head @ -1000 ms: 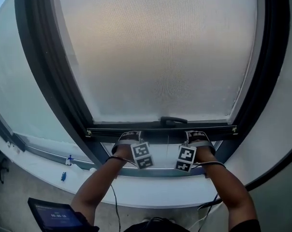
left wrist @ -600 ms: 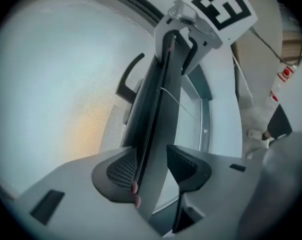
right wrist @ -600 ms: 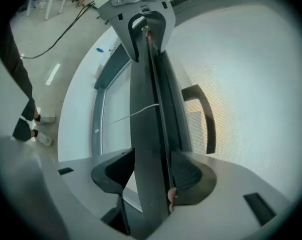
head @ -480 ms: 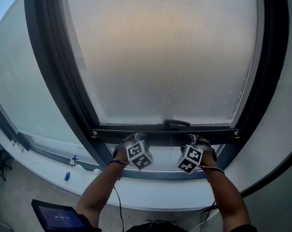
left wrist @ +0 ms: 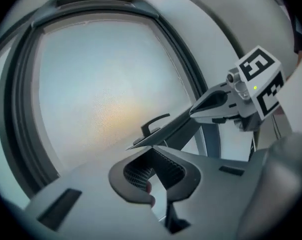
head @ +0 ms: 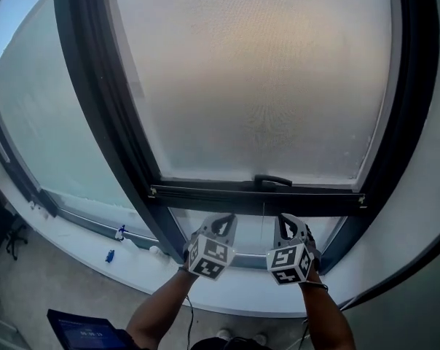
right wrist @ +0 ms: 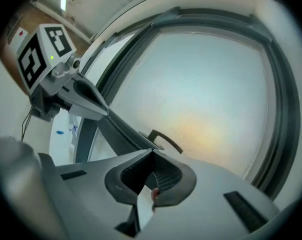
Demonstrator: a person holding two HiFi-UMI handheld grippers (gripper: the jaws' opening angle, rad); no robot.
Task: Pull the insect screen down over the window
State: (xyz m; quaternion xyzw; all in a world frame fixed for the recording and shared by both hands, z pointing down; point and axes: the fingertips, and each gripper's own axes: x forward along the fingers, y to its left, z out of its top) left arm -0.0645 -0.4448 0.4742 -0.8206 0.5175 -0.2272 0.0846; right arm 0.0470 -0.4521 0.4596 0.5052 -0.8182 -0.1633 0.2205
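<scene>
The pale mesh insect screen [head: 256,86] covers the pane down to its dark bottom bar [head: 205,193], which carries a small dark handle [head: 272,180]. My left gripper [head: 225,219] and right gripper [head: 285,219] hover side by side just below the bar, apart from it, and point at the window. Both have just been closing and are now shut with nothing between the jaws. In the left gripper view its ribbed pads [left wrist: 161,166] meet below the handle [left wrist: 153,125], with the right gripper [left wrist: 192,112] alongside. The right gripper view shows the handle [right wrist: 163,139] and the left gripper [right wrist: 106,113].
A thick dark window frame [head: 103,122] surrounds the screen. A strip of glass shows under the bar, with a thin cord [head: 262,221] hanging there. Below runs a white sill [head: 227,290] with small blue items [head: 109,255]. A tablet [head: 85,334] lies at bottom left.
Both grippers have come away from the screen's bottom bar, drawn back toward me and rolled. Their jaws, open at the bar before, are now closed. The view has tilted upward.
</scene>
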